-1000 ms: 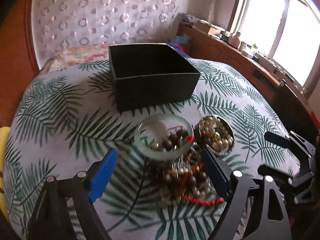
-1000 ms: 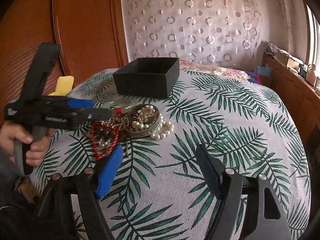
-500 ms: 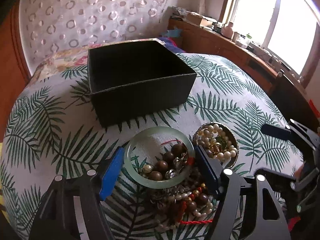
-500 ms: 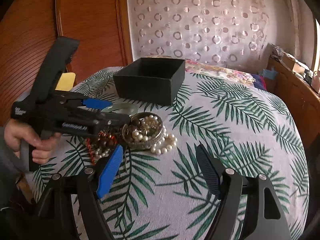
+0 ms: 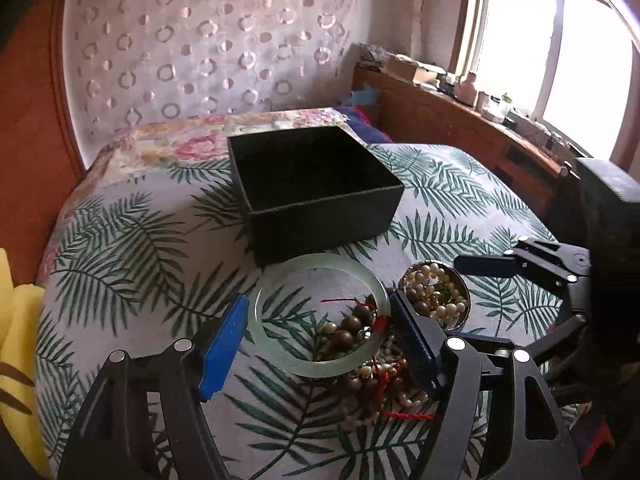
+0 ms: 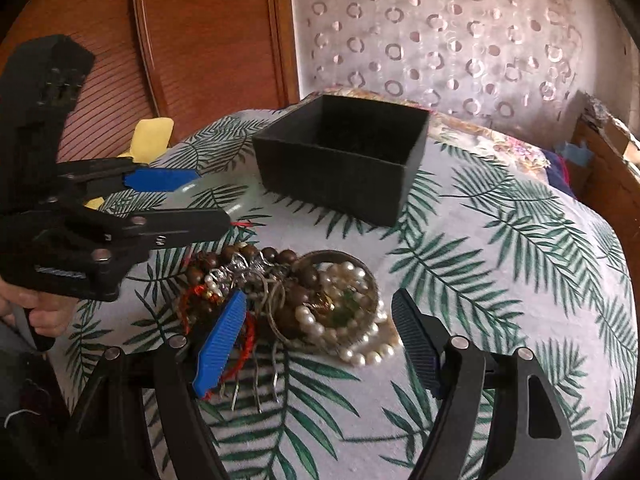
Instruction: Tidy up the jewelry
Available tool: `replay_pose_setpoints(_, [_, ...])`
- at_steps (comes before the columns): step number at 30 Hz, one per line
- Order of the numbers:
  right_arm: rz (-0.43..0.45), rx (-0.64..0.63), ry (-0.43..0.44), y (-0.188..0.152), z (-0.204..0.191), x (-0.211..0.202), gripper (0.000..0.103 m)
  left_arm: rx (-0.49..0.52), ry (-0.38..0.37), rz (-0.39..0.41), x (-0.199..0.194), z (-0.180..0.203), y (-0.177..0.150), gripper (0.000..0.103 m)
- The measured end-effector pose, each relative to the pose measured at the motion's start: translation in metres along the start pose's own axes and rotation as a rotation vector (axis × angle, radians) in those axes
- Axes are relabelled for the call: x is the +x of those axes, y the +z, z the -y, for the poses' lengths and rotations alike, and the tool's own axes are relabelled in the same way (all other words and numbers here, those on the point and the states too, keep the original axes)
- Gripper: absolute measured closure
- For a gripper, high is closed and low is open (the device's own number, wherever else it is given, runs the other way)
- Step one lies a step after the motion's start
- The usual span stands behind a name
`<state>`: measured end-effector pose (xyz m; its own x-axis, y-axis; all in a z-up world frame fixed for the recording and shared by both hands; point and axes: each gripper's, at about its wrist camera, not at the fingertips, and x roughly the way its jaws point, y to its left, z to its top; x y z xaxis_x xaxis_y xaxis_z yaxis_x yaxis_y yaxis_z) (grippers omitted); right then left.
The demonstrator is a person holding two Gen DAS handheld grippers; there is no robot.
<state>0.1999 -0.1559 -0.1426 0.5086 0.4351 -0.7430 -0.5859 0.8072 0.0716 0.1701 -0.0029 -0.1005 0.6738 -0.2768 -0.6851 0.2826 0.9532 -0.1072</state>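
Jade bangle [image 5: 318,320], pale green, sits across the left gripper [image 5: 320,336] with both pads against its rim, so we read it as gripped, just in front of the open black box [image 5: 316,184] near the middle of the leaf-print tablecloth [image 5: 120,248]. We hold the right gripper [image 6: 320,344] open and empty over the tangle of wooden beads [image 6: 248,256] and the metal dish of pearls [image 6: 340,300] towards the near edge. We judge the chief risk to be the red cord [image 5: 378,322] and beads lying over the bangle's rim: lifted, they could drag the heap along, or the smooth ring could slip from the pads.
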Motion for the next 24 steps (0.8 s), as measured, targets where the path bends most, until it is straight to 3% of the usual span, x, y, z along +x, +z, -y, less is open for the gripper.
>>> replay_pose_setpoints(4, [-0.025,0.006,-0.003,0.003,-0.001,0.011,0.029,-0.009,0.006,0.01,-0.004,0.0,0.001,0.034])
replay_pose_setpoints(5, [-0.025,0.0,-0.019,0.004,-0.001,0.012,0.039,-0.009,0.008,0.011,-0.004,-0.001,0.002,0.034])
replay_pose_setpoints(6, [-0.028,-0.002,-0.014,0.004,-0.001,0.012,0.041,-0.009,0.008,0.013,-0.005,-0.002,0.002,0.034])
replay_pose_setpoints(10, [-0.018,-0.029,-0.012,0.0,-0.002,0.006,0.042,-0.014,0.014,0.019,-0.006,0.0,0.004,0.034])
replay_pose_setpoints(16, [0.067,-0.029,-0.018,0.01,0.003,-0.024,0.042,-0.022,0.028,0.039,-0.004,-0.002,0.016,0.034])
replay_pose_setpoints(24, [0.101,-0.03,-0.065,0.023,0.02,-0.042,0.042,-0.027,0.049,0.069,0.009,-0.008,0.051,0.034])
